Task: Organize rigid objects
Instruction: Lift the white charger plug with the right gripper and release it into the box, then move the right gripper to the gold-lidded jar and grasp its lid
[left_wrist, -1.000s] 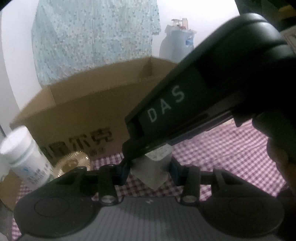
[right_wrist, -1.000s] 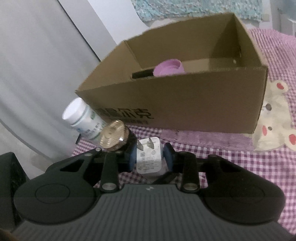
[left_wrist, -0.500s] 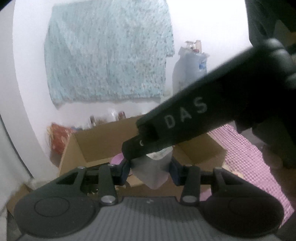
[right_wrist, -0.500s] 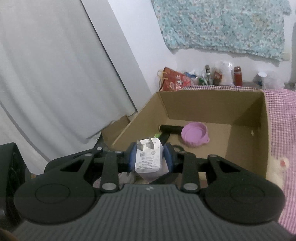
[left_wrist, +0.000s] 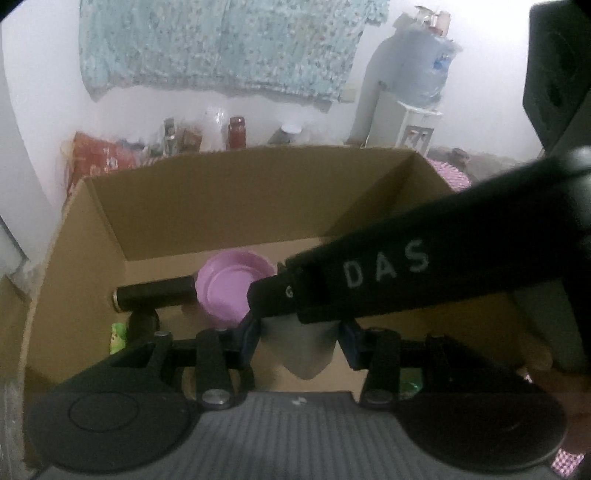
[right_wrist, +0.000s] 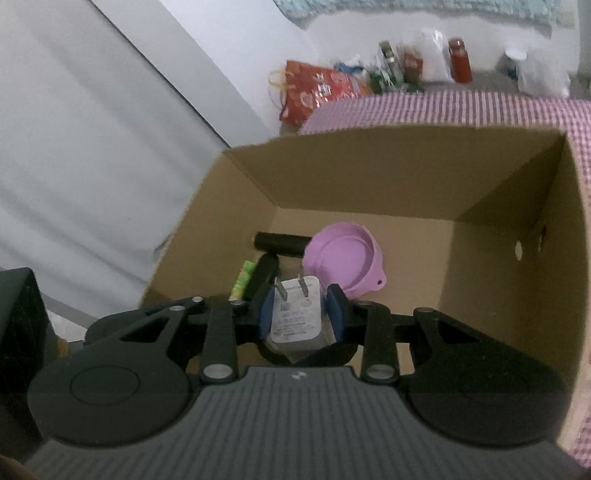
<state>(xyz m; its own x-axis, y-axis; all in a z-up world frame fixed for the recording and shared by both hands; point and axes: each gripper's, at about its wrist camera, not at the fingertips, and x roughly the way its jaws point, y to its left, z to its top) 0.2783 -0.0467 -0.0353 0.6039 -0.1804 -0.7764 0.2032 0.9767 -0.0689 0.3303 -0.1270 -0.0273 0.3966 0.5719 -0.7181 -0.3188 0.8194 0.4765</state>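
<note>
Over on the left wrist cam: looking down into an open cardboard box (left_wrist: 221, 206), left gripper (left_wrist: 299, 332) narrow, blue pads against both sides of a pale grey block (left_wrist: 303, 350). Just been easing open a touch, block between the pads, top of it hidden behind a black bar marked DAS (left_wrist: 406, 273) cutting across from the right. Down on the box floor, left to right: green packet (left_wrist: 118, 338), black tube (left_wrist: 155, 295), pink dish (left_wrist: 229, 291) touching the tube's end. Moving to the right wrist cam: right gripper (right_wrist: 299, 314) also narrow, clamped on a white plug adapter (right_wrist: 295, 317), two metal prongs pointing up and away, printed label facing the camera. Held above the near left part of the box, over the same green packet, black tube and pink dish. Beyond the box, purple checked cloth (right_wrist: 443, 107). Can't tell what the black curved bit under the adapter is.
</note>
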